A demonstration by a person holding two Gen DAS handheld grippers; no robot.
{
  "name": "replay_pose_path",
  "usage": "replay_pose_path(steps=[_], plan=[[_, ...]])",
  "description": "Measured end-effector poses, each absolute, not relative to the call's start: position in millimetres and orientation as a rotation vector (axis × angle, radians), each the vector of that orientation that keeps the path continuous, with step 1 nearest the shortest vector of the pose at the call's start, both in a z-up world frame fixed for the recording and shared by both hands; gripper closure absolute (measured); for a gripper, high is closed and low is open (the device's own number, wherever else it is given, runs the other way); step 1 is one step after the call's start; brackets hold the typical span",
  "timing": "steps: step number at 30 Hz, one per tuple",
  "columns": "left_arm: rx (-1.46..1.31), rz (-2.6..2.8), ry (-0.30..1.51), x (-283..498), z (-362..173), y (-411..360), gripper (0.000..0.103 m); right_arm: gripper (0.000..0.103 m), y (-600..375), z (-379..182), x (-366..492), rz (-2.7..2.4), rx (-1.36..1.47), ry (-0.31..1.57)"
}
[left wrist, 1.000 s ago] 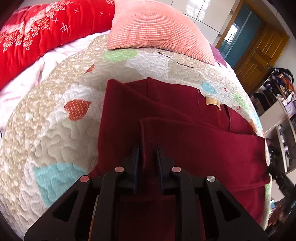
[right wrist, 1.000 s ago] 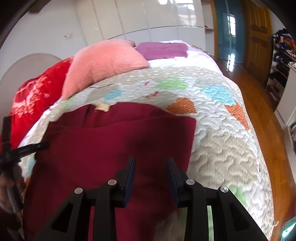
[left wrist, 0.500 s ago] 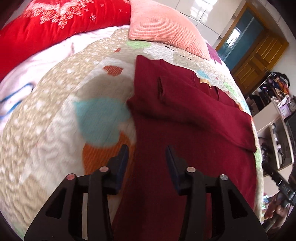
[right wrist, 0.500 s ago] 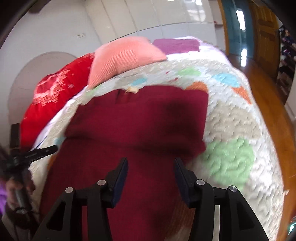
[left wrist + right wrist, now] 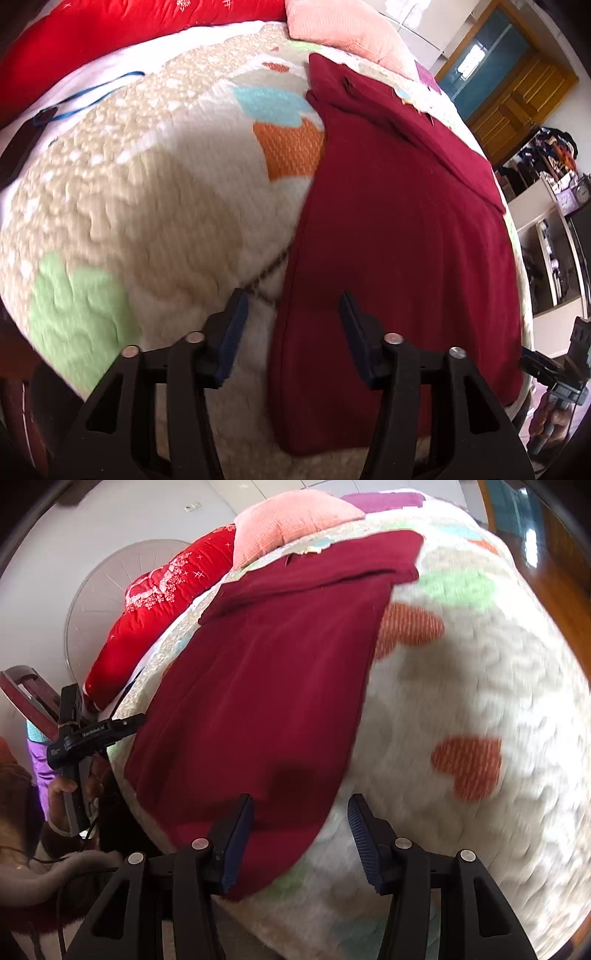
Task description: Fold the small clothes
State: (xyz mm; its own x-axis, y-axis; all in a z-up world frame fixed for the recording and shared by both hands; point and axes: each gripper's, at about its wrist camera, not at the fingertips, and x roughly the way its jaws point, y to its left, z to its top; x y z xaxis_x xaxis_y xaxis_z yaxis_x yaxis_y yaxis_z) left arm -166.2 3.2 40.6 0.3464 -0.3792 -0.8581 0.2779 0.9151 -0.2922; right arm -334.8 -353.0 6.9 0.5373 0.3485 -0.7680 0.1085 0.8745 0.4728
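Note:
A dark red garment point(image 5: 399, 229) lies flat on the quilted bedspread point(image 5: 140, 192), its far part folded over with a tan label near the collar. It also shows in the right wrist view point(image 5: 266, 686). My left gripper point(image 5: 293, 314) is open and empty, low over the garment's near left hem corner. My right gripper point(image 5: 301, 819) is open and empty, over the garment's near right hem corner. The left gripper also shows at the left edge of the right wrist view point(image 5: 92, 734).
A pink pillow point(image 5: 343, 29) and a red quilt point(image 5: 110, 26) lie at the head of the bed. A blue cord point(image 5: 92, 96) lies on the white sheet. Wooden doors point(image 5: 517, 96) and shelves point(image 5: 546, 206) stand to the right.
The left gripper let go of the folded red fabric and opened. Both grippers drew back to the garment's near hem and opened wider.

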Motion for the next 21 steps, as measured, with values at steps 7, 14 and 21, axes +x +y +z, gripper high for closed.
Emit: replay_pose_path(steps=[7, 14, 21], plan=[[-0.047, -0.400, 1.116, -177.9, 35.6, -5.9, 0.040, 0.049, -328.4, 4.8, -341.5, 0.165, 0.416, 1.019], [-0.075, -0.401, 1.114, -185.2, 31.8, 1.4, 0.039, 0.049, -327.2, 10.6, -347.0, 0.175, 0.383, 1.045], [-0.043, -0.396, 1.112, -189.7, 31.5, -1.0, 0.037, 0.049, -332.8, 4.4, -343.2, 0.210, 0.485, 0.999]])
